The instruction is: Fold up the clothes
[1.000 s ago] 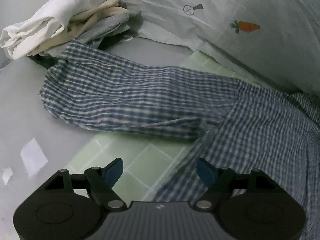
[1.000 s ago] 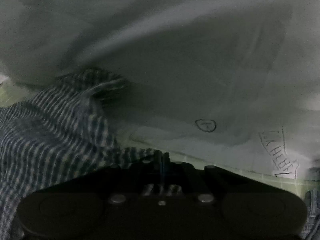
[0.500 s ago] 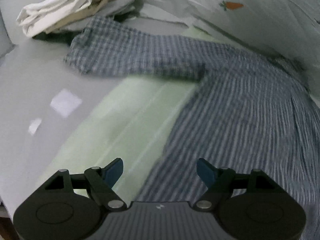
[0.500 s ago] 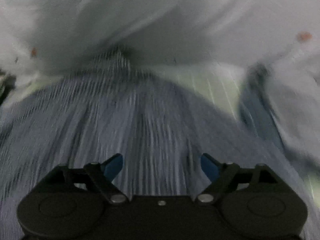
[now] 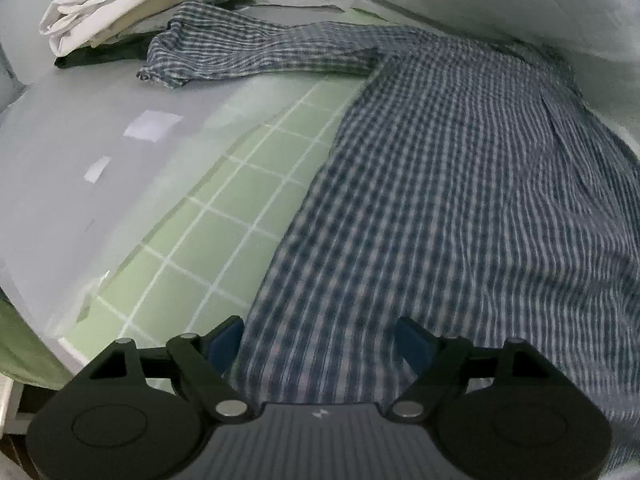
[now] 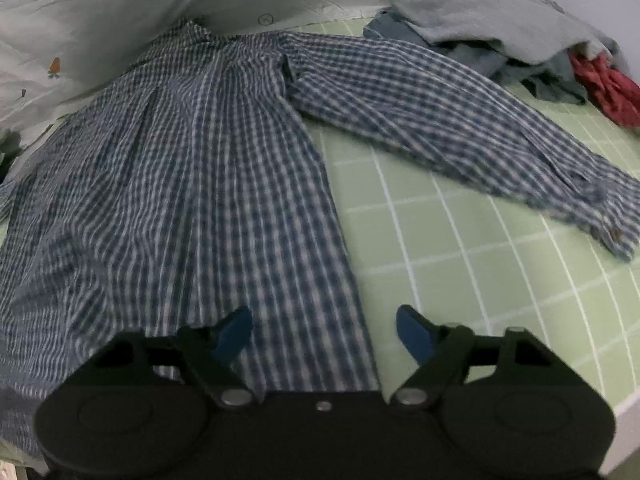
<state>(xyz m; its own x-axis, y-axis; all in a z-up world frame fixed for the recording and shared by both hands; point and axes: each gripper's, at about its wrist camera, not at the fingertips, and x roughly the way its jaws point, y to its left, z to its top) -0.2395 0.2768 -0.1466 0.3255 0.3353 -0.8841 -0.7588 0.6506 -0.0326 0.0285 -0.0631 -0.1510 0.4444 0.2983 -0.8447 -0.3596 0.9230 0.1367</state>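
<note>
- The checked shirt (image 6: 208, 184) lies flat on the green grid mat (image 6: 460, 240), sleeves spread out.
- The left gripper (image 5: 320, 344) and right gripper (image 6: 324, 332) both gape wide, holding nothing.
- A sloppy grab could bunch the hem, so the fold goes crooked.

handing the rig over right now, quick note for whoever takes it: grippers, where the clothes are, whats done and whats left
Left gripper: open, empty, over the near hem of the checked shirt.
Right gripper: open, empty, at the hem's other corner.
The shirt lies spread flat on the green grid mat, collar far, both sleeves out to the sides; left sleeve, right sleeve.
White and cream stack of clothes far left; unsorted pile with a red item far right.
Done: shirt laid out.
Left: fold sleeves in, fold the body, then probably the pile.
</note>
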